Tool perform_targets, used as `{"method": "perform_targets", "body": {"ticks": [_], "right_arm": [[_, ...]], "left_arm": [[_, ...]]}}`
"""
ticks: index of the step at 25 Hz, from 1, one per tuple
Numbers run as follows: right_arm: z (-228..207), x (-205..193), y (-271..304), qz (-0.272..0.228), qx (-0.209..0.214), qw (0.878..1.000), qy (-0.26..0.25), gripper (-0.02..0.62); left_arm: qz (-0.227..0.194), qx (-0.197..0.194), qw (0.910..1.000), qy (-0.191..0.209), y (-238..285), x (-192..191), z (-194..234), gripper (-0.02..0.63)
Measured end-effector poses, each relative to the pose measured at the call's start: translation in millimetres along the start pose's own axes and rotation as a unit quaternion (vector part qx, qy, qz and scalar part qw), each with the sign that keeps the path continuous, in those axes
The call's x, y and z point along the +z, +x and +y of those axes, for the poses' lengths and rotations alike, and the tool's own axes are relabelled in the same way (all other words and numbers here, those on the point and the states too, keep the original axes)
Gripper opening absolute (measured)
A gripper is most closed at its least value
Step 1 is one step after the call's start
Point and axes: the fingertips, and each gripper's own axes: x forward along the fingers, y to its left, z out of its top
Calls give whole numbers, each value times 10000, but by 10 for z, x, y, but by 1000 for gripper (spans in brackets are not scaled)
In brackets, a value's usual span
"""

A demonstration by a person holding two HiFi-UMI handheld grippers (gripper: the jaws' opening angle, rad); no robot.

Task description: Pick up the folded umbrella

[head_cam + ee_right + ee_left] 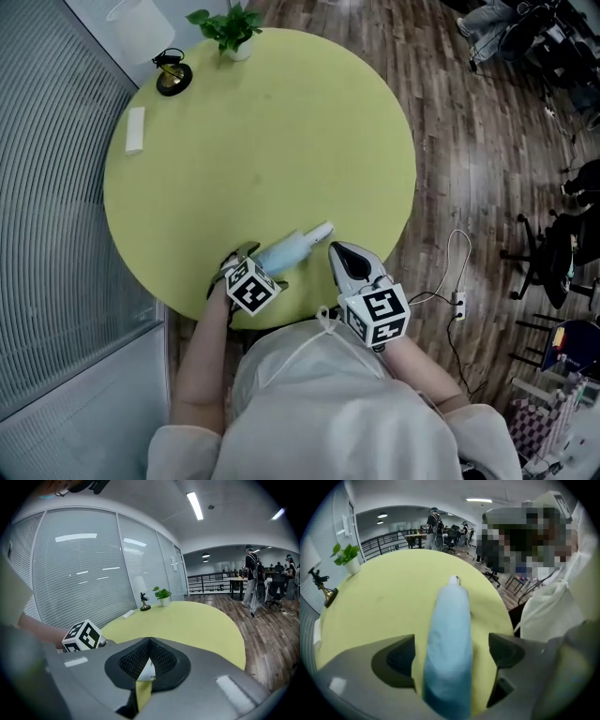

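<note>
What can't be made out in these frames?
- Umbrella, near end: in the head view it is under the left gripper and its cube; in the left gripper view it is cut off by the gripper's body.
- White sliver: in the right gripper view it shows through the right gripper's shut jaws, too little to identify.
- Dark ornament by the plant: too small in the head view.

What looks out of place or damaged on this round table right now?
Nothing stands out. The light blue folded umbrella lies flat on the round yellow-green table, between the open jaws of the left gripper. Nothing is spilled.
</note>
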Motion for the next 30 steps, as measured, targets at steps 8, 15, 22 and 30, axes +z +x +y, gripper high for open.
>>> {"method": "perform_targets", "body": {"ticks": [8, 15, 22, 30], "right_arm": [[-135, 37, 104, 39, -49, 10000, -18, 0], [-123, 9, 82, 54, -95, 9999, -24, 0], [36, -49, -44, 38, -69, 9999, -86, 0], [109, -59, -205, -12, -255, 9994, -215, 0]], "left_arm": [[988, -171, 9929, 644, 327, -148, 59, 450], [1029, 35, 9921, 712, 344, -141, 97, 393], [591, 138, 9961, 640, 277, -149, 12, 343], [763, 139, 9948, 658, 272, -171, -41, 310]]}}
